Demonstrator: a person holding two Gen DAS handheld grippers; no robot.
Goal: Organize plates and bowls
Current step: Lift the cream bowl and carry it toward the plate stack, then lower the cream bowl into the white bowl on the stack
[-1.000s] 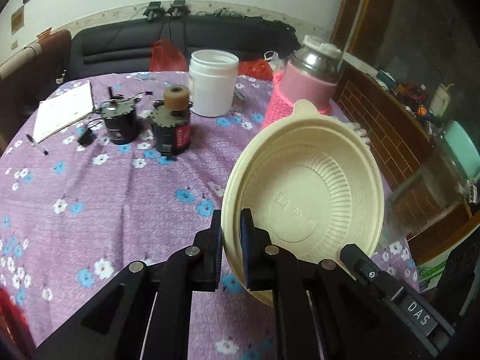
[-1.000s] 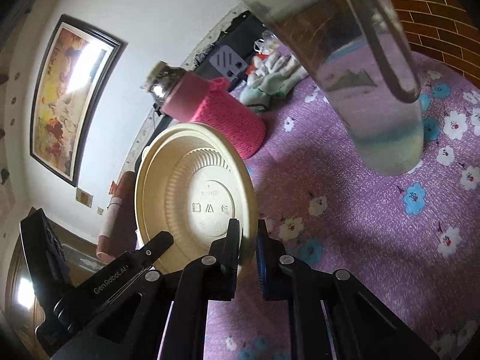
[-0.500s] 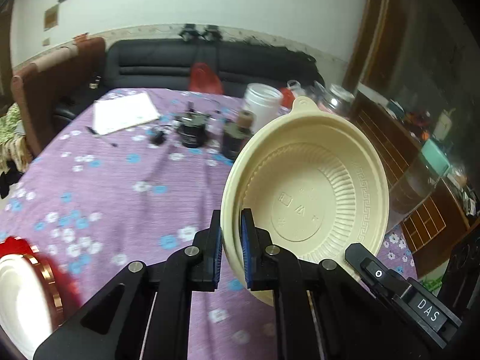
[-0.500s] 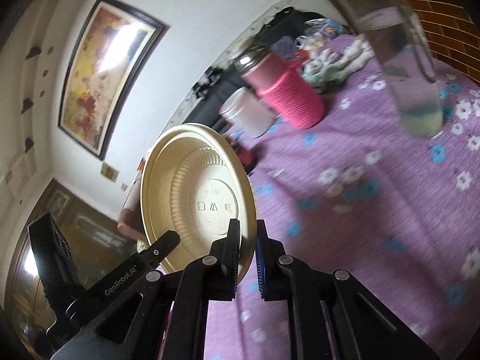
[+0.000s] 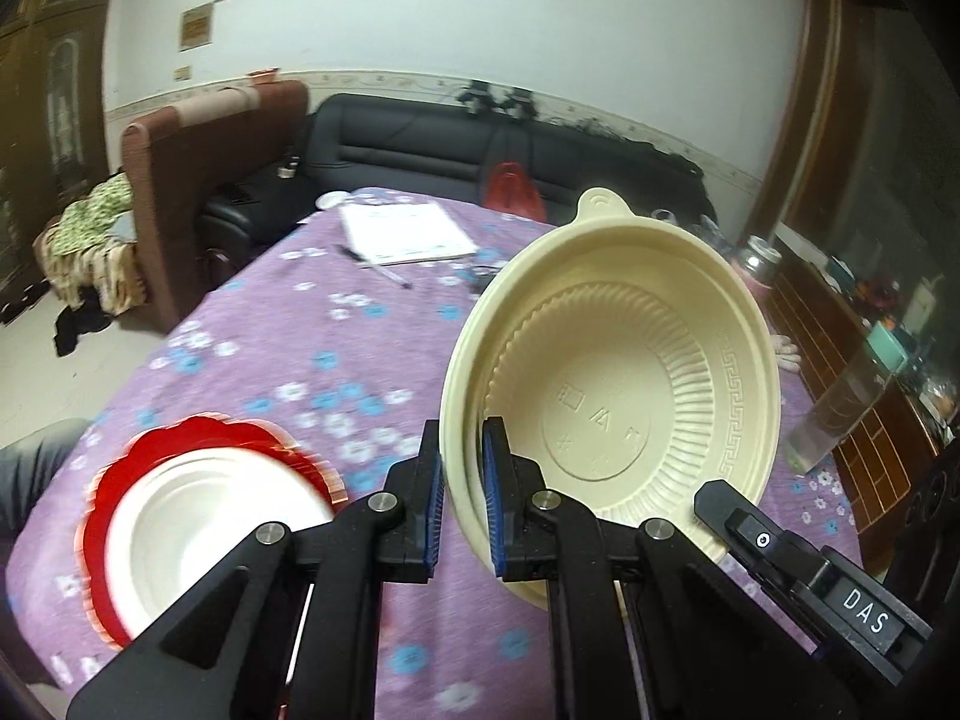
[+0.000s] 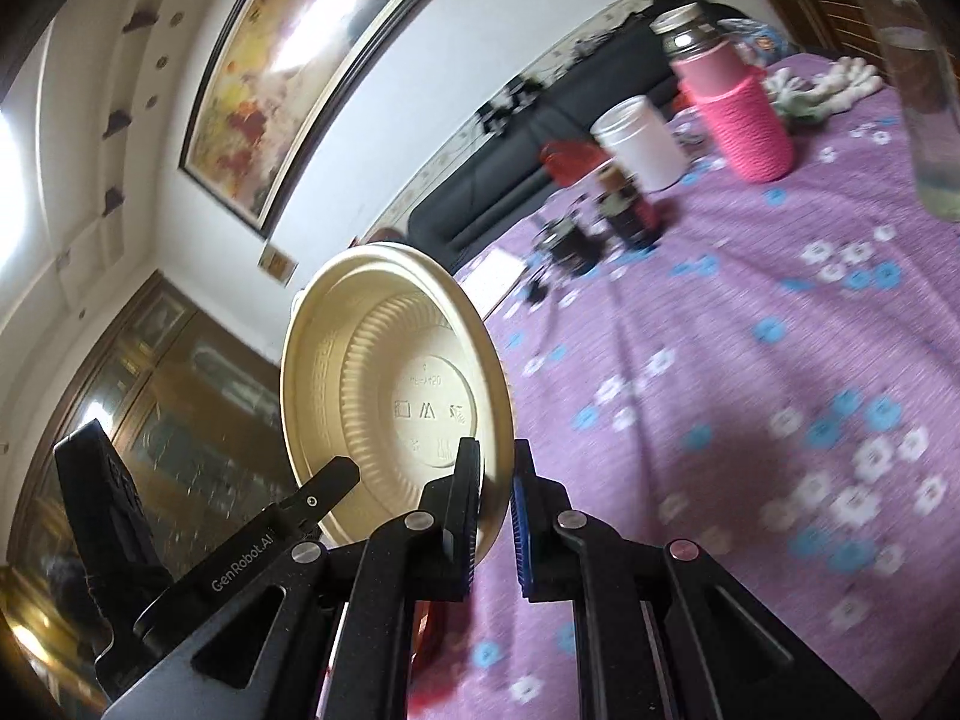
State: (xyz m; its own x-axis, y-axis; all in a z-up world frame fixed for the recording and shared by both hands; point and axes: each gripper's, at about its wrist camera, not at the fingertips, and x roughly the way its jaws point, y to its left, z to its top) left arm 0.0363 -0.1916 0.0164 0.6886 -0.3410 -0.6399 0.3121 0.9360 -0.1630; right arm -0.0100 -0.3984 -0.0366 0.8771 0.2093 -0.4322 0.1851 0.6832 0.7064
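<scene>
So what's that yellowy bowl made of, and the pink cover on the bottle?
The cream bowl looks like thin moulded plastic with a matte finish: it has pressed ribs, a stamped key-pattern band and raised marks on its base. It could be a plant-fibre mix. The pink cover on the steel-topped bottle looks like knitted yarn, with a bumpy, stitched surface.

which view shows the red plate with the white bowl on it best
The left wrist view. There the red plate, with a white bowl on it, lies on the purple tablecloth at lower left, blurred but almost whole. The right wrist view gives only a red sliver low behind the right gripper, too hidden to identify surely.
</scene>
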